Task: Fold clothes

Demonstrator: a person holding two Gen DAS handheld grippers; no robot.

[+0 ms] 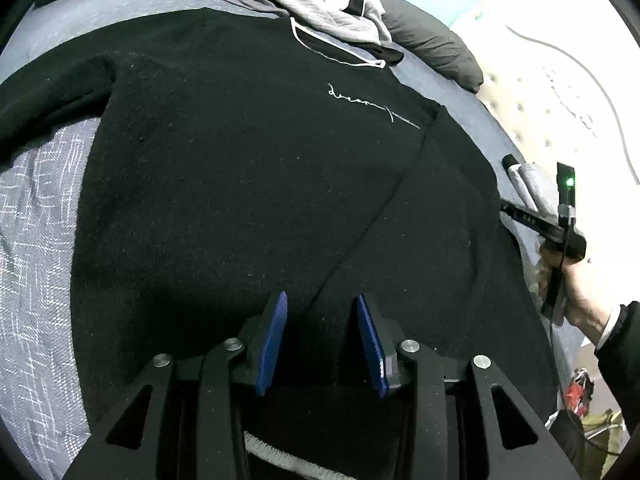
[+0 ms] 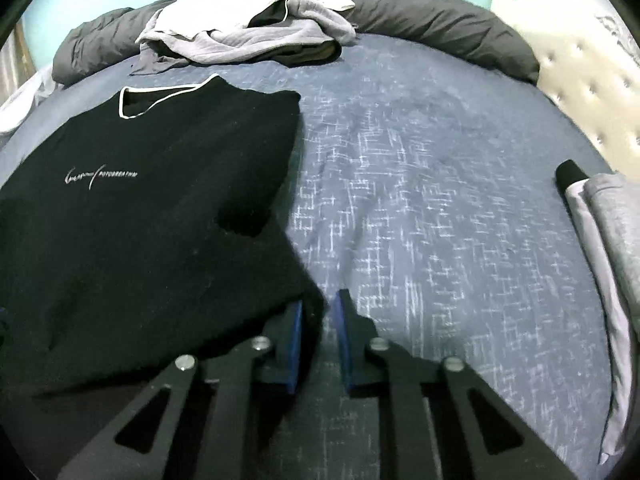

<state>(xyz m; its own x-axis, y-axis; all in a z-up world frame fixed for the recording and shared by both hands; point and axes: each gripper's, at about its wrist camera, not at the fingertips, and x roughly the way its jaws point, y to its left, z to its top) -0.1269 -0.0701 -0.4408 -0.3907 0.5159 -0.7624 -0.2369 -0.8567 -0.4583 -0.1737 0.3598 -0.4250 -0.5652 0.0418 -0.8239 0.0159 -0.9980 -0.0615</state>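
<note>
A black sweater with a white-trimmed neckline and small white script on the chest lies flat on a bed covered in a blue-grey patterned sheet. Its neck points away, toward a heap of unfolded grey clothes and a dark pillow at the far edge.

On the left, one sleeve stretches out sideways over the sheet, not yet folded in. At the sweater's near hem, the left gripper hovers over the black fabric with its blue-padded jaws spread; cloth lies under and between them, but the pads do not press it.

Further right, the other sleeve seems already laid diagonally across the body. At the sweater's near right corner, the right gripper has its jaws nearly together, with the edge of the black fabric between them; it looks like a pinch on that corner, though the picture is blurred there.

At the far right, a folded grey garment rests near the bed's edge.

To do this step well, the left jaws should likely close on the hem at matching depth, so both corners lift evenly and the fold stays square.
</note>
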